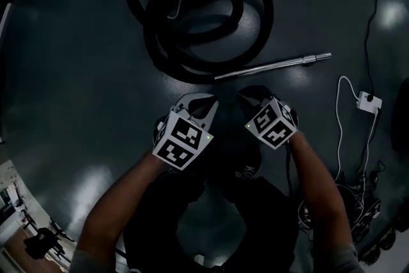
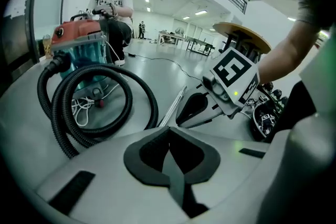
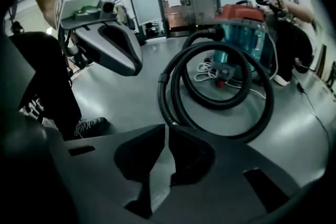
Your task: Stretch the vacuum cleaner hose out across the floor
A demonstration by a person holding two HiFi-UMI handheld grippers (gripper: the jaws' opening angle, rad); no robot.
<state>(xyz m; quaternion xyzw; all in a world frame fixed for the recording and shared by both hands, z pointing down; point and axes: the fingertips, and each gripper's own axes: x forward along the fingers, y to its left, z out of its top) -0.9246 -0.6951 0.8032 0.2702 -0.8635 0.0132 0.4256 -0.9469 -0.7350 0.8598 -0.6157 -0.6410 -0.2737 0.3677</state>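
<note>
The black ribbed vacuum hose [image 1: 238, 9] lies coiled in loops on the dark floor, beyond both grippers. A metal wand tube [image 1: 275, 65] lies on the floor beside the coil's near side. My left gripper [image 1: 203, 101] and right gripper [image 1: 251, 94] hang side by side just short of the tube, both shut and empty. In the left gripper view the hose [image 2: 59, 113] runs to a red and teal vacuum cleaner [image 2: 79, 44], and the jaws [image 2: 169, 139] meet with nothing between them. The right gripper view shows its jaws [image 3: 167, 136] together in front of the hose [image 3: 269, 97].
A white adapter [image 1: 369, 101] with its white cord lies on the floor at the right, and a thin black cable [image 1: 367, 9] runs past it. Tangled cables and gear [image 1: 364, 208] sit at the lower right. A person [image 2: 110, 8] sits behind the vacuum cleaner.
</note>
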